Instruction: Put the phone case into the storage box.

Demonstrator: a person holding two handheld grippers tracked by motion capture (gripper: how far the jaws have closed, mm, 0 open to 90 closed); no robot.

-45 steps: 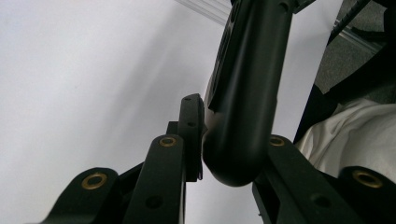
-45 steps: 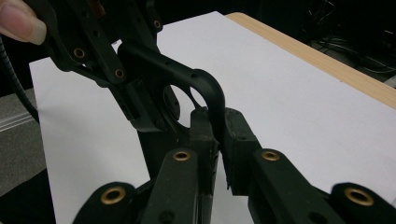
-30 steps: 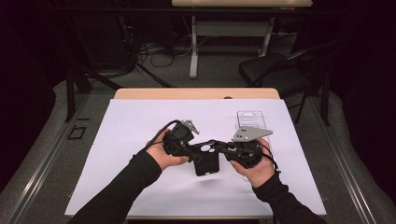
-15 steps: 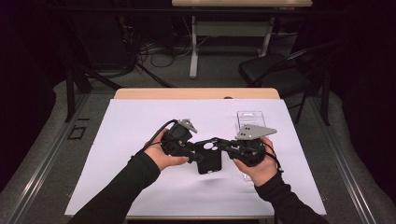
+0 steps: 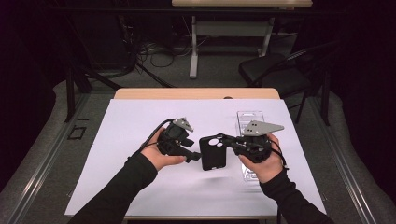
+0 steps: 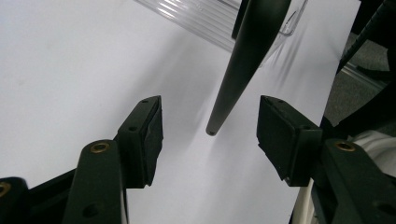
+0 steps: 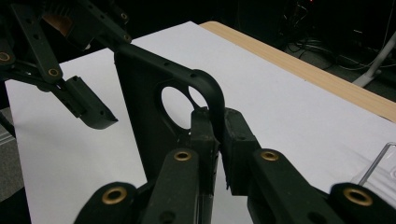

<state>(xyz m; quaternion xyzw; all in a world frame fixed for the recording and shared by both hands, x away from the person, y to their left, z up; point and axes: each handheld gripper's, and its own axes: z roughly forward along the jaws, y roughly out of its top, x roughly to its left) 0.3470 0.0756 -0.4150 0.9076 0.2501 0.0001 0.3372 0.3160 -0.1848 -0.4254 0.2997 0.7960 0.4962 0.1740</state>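
Observation:
A black phone case (image 5: 213, 153) with a round camera cut-out hangs above the white table cover, between the two hands. My right gripper (image 5: 225, 139) is shut on its top rim beside the cut-out; in the right gripper view the pads (image 7: 236, 135) pinch the case (image 7: 144, 107) wall. My left gripper (image 5: 192, 156) is at the case's left side. Its jaws have just been opening and now stand open; in the left gripper view the case's thin edge (image 6: 243, 56) hangs between the pads (image 6: 152, 135) and touches neither.
A clear plastic tray (image 5: 247, 119) lies on the white cover (image 5: 140, 121) under the right hand. The table's wooden far edge (image 5: 196, 93) runs behind. A chair (image 5: 266, 70) and another table's legs stand beyond on the floor.
The left gripper's jaws have spread apart and come off the case's left edge. The right gripper keeps its hold, and both hands stay about where they were.

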